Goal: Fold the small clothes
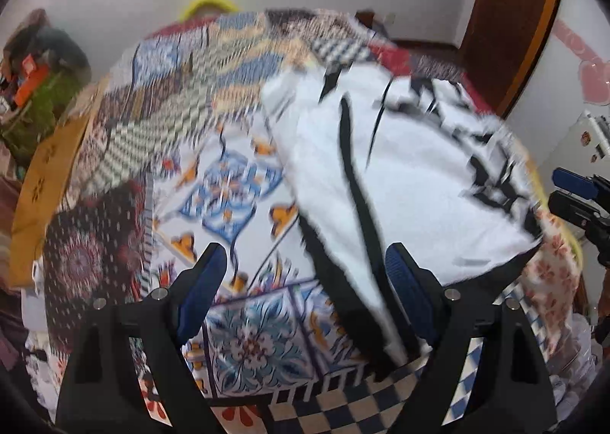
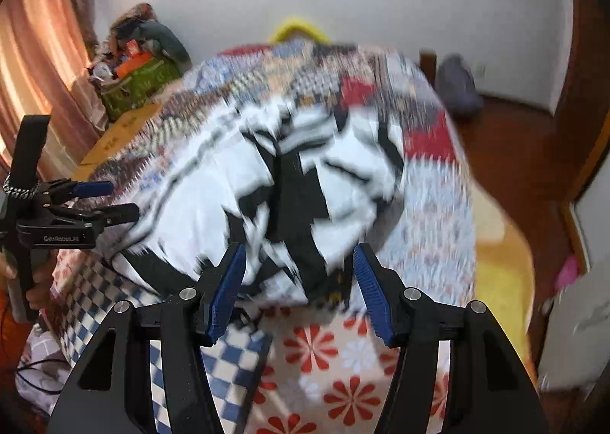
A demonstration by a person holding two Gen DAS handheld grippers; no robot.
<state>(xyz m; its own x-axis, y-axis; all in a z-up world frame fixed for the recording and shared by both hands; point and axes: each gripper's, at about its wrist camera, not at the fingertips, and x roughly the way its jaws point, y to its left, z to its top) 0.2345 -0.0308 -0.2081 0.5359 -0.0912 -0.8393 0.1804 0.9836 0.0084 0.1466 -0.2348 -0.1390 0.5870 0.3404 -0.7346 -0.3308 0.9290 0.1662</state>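
Patchwork cotton in tiles, checks and red flowers is covering the whole bed (image 1: pixel 236 182) you are working over, and it is giving you a broad, soft surface — one that may drag a little on anything you slide across it. Lying on it, toward the near edge, is the white garment with black trim (image 1: pixel 411 174), a small piece already bunched into a rough heap rather than spread flat; both views are blurring, so I cannot tell which part is sleeve and which is hem. It is looking light and limp, so it will probably be sagging and collapsing the moment you lift it, and a single pinch is likely to be pulling up only the top layer. You may do better taking hold at the black-bordered edges, where the seam is thicker and firmer.

Your left gripper (image 1: pixel 309 262) is hanging above the cloth with its jaws spread wide, the garment's black edge running up between them but nothing pinched. Your right gripper (image 2: pixel 299 258) is also standing released — its blue pads (image 2: pixel 228 289) are sitting apart on either side of the near folds, and no fabric is pressed between them.
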